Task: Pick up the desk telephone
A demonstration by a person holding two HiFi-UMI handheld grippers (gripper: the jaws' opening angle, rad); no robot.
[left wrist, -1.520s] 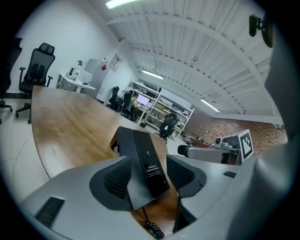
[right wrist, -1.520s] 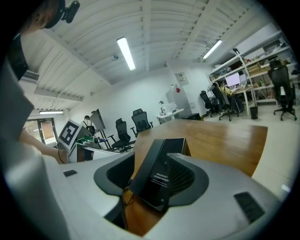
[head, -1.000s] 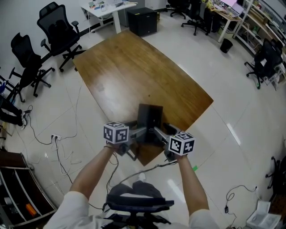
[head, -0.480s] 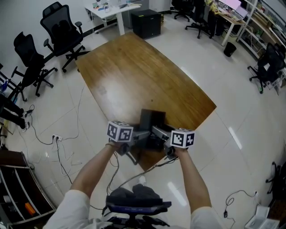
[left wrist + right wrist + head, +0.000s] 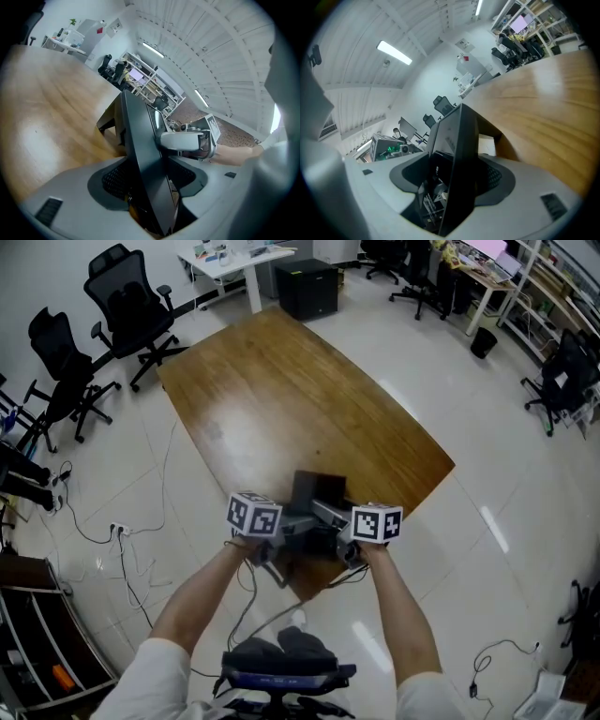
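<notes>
- Now the black, boxy desk telephone (image 5: 317, 491) stands at the near corner of the glossy brown wooden desk (image 5: 281, 381), close to the edge nearest us.
- Over the last second both hands have drawn inward in the head view. The right one has slid left toward its partner, so the pair now brackets the telephone more tightly, one at each flank.
- Our left claw (image 5: 151, 183) has its jaws apart, though they have just been closing. The telephone's dark, slanted edge runs up between them, and we make out a gap on either side, so the pads do not seem to press on it yet.
- Our right claw (image 5: 454, 185) also stands wide. Its jaws opened fully and have just eased in a little. The telephone's dark body fills the middle of the gap, but the meshed pad on the right is clear of it, so we read this side as not gripping yet.
- For the task, we judge that the approach is finished and the squeeze is only beginning. The telephone is framed from both sides but not held, and it still appears to rest on the desk.
- What remains, as we see it, is to bring both pairs of jaws in until the pads bear on the casing, then raise the two hands together and level.
- The risk we see is the corner. An uneven pinch or a push from one side could tip the telephone or nudge it toward the edge.
</notes>
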